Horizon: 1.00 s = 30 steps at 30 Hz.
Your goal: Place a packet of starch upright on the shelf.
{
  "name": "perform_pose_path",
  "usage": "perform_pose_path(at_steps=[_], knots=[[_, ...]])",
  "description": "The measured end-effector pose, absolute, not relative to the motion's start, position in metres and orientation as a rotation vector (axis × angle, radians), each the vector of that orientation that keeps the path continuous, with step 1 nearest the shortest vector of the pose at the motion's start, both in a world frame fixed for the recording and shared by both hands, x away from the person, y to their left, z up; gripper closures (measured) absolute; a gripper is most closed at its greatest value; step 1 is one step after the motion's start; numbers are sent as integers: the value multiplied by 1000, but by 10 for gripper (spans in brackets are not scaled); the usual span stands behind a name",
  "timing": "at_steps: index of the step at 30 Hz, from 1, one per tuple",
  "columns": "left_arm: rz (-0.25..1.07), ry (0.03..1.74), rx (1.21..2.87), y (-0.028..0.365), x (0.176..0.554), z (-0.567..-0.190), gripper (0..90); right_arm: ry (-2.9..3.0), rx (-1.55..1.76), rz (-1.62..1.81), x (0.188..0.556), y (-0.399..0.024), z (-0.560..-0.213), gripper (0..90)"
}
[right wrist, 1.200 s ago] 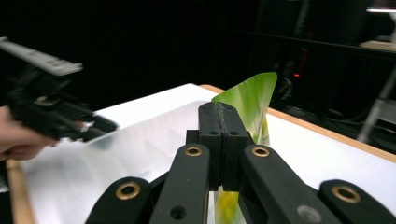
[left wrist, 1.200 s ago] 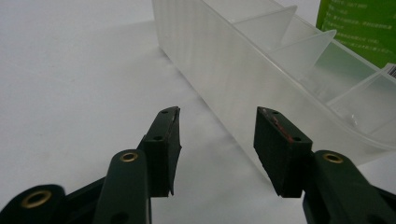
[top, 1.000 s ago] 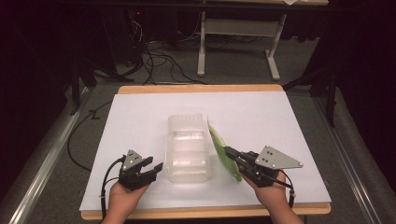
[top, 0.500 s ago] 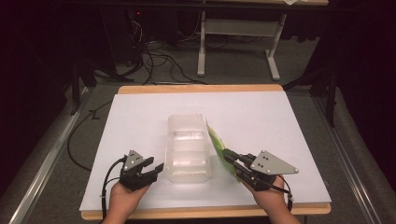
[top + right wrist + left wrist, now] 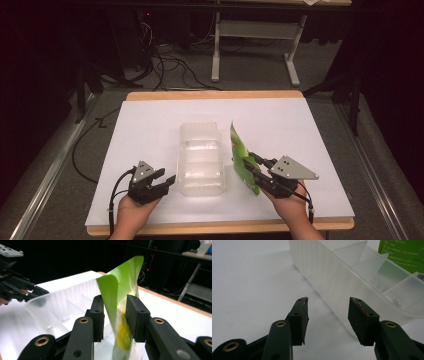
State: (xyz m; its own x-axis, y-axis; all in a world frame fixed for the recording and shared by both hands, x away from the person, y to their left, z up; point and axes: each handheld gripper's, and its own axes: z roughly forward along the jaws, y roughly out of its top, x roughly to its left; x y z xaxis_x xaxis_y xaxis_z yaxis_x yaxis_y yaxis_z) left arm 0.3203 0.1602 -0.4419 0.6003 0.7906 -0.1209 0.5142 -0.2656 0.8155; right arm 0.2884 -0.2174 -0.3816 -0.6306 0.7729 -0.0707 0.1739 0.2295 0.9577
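The green pouch (image 5: 241, 159) stands on edge near the table's (image 5: 310, 125) front edge, just right of the clear divided bin (image 5: 200, 157), its upper part leaning against the bin's right wall. I have it between the jaws of my right gripper (image 5: 251, 168); these have just been opening, and in the right gripper view the pads (image 5: 136, 315) stand a little off the pouch (image 5: 117, 305) on both sides, so it is no longer pinched. I judge that I let go here so that the pouch can rest against the bin, or tip into one of its compartments. My left gripper (image 5: 167, 181) lies by the bin's front left corner with jaws apart and nothing between them, seen in the left gripper view (image 5: 327, 315) pointing along the bin's long wall (image 5: 332, 282). I judge it is kept there to steady the light bin should the pouch push it.
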Motion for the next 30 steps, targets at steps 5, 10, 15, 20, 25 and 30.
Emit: perform_pose_path(at_steps=[5, 10, 15, 20, 25, 30], knots=[[387, 1037, 1945, 159, 321, -442, 508, 1971, 933, 1391, 297, -225, -387, 664], [386, 1037, 1947, 159, 321, -442, 506, 1974, 949, 1387, 299, -228, -389, 639], [383, 1036, 1950, 159, 321, -442, 506, 1978, 946, 1378, 299, -227, -391, 571], [380, 1035, 1947, 160, 321, -442, 506, 2026, 937, 1328, 301, -222, -397, 605], [377, 1033, 1949, 160, 321, -442, 506, 2001, 963, 1376, 301, -229, -395, 750], [380, 1032, 1951, 159, 321, -442, 506, 1989, 1019, 1404, 305, -239, -394, 895]])
